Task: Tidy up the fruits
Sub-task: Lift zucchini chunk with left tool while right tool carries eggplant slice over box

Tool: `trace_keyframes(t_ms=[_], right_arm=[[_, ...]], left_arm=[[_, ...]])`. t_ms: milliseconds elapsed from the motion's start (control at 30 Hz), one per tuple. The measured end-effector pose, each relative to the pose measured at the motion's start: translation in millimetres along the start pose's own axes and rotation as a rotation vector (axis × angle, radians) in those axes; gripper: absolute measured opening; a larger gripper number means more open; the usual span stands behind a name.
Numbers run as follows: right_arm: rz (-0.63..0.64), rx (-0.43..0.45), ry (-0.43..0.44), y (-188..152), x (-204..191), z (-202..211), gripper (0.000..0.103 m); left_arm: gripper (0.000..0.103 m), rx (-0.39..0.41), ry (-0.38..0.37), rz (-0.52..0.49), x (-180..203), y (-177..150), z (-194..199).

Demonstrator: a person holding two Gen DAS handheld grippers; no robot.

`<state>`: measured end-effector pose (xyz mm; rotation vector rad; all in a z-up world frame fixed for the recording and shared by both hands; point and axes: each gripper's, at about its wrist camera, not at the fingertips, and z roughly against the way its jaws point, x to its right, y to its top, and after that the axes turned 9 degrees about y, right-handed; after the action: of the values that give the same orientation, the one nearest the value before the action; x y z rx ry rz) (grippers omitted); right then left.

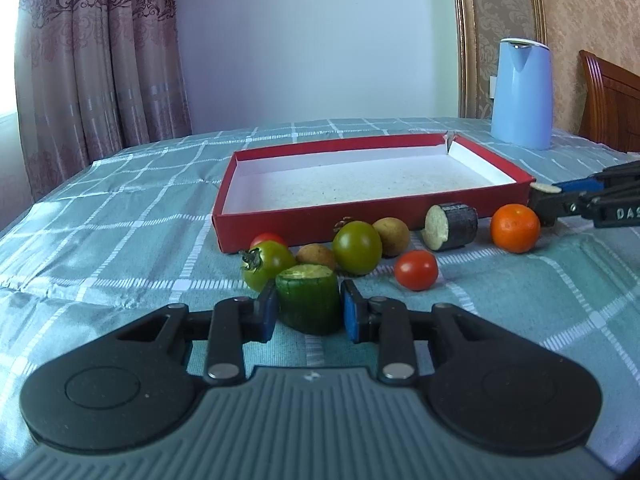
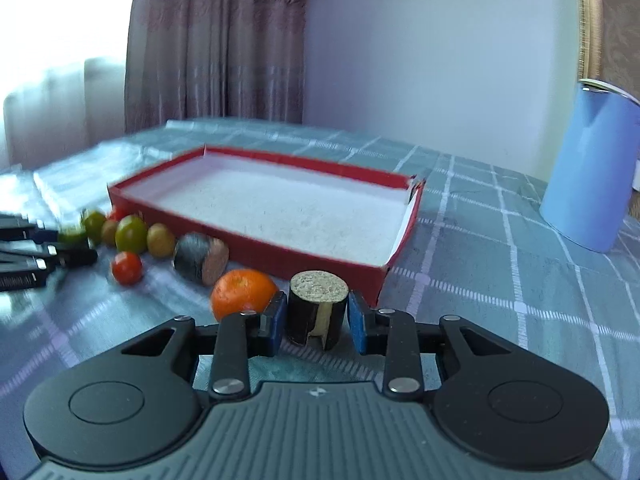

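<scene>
My left gripper (image 1: 309,312) is shut on a green cucumber piece (image 1: 308,300) that stands on the checked tablecloth. My right gripper (image 2: 316,320) is shut on a dark eggplant piece (image 2: 318,308) with a pale cut top, right beside an orange (image 2: 244,286). Between the two grippers lie two green tomatoes (image 1: 357,247), red cherry tomatoes (image 1: 416,270), two small brown fruits (image 1: 391,237) and a second eggplant piece (image 1: 452,226). Behind them all sits an open red box (image 1: 372,210) with a white inside and nothing in it. The right gripper (image 1: 544,200) shows at the right edge of the left wrist view.
A tall blue kettle (image 1: 522,92) stands behind the box's right corner. A wooden chair back (image 1: 612,100) rises at the far right, and curtains (image 1: 100,60) hang at the back left. The tablecloth (image 1: 120,220) lies wrinkled left of the box.
</scene>
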<state>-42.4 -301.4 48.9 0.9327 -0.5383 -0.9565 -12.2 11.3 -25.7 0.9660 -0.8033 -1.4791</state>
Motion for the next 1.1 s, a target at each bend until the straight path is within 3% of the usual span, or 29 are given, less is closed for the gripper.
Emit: trace_keyframes(t_ms=[167, 400, 667, 733, 833, 900, 967, 1033, 1100], right_arm=[[-0.008, 0.054, 0.003, 8, -5, 6, 0.031], [-0.037, 0.087, -0.04, 40, -4, -17, 0.031], [-0.059, 0.021, -0.104, 60, 11, -72, 0.031], [-0.088, 0.017, -0.073, 55, 15, -73, 0.031], [-0.072, 0.025, -0.105, 53, 15, -72, 0.031], [-0.094, 0.002, -0.099, 54, 19, -78, 0.031], [-0.103, -0.018, -0.099, 52, 20, -82, 0.031], [-0.1, -0.019, -0.1, 50, 19, -81, 0.031], [-0.102, -0.015, -0.098, 51, 19, -80, 0.031]], left_arm=[[0.029, 0.052, 0.028, -0.005, -1, 7, 9], [0.028, 0.133, 0.043, -0.035, 7, 51, -4], [0.025, 0.076, 0.084, -0.086, 22, 81, -57], [0.026, 0.065, 0.054, -0.073, 17, 79, -55], [0.026, 0.093, 0.031, -0.06, 10, 73, -42], [0.026, 0.068, 0.026, -0.061, 10, 75, -38], [0.026, 0.061, -0.025, -0.047, 6, 71, -28], [0.039, 0.046, -0.056, -0.037, 3, 62, -16], [0.044, 0.051, -0.056, -0.037, 5, 52, -5]])
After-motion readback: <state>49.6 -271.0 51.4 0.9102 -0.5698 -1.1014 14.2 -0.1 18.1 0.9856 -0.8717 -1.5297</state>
